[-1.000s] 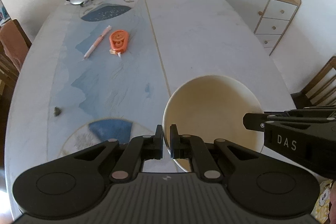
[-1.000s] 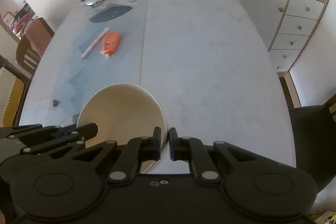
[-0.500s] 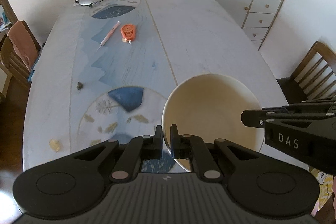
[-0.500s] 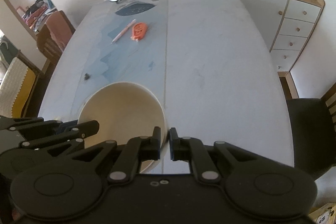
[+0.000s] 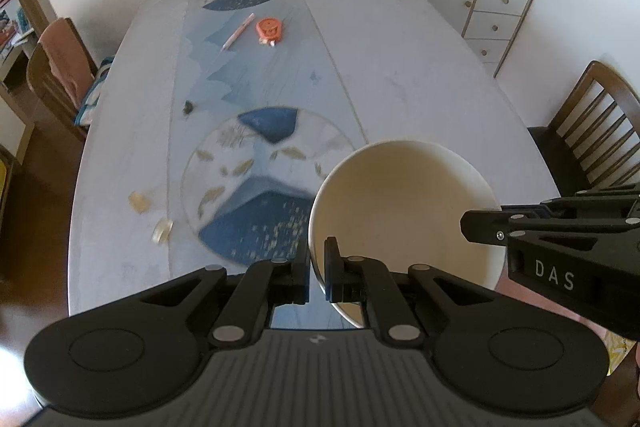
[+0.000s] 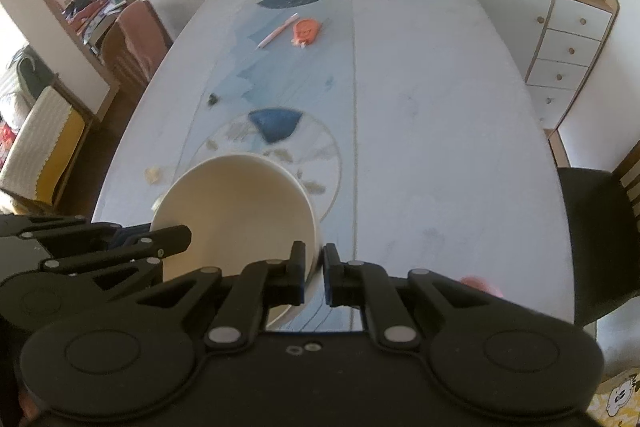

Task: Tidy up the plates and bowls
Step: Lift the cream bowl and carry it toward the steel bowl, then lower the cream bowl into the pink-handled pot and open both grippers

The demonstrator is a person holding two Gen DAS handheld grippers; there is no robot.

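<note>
Cream colouring, a smooth matte inside and a thin round rim mark the bowl [image 5: 404,203], which is deep, empty and held above the near end of the desk [image 5: 400,75]. Its left rim is pinched by the left gripper [image 5: 316,269], its right rim by the right gripper [image 6: 314,271], one finger inside and one outside in each case. Beneath the bowl a round blue and white pattern [image 5: 256,183] is seen on the desk. Farther off lie a pink pen [image 5: 239,31] and an orange tape dispenser [image 5: 270,30].
</note>
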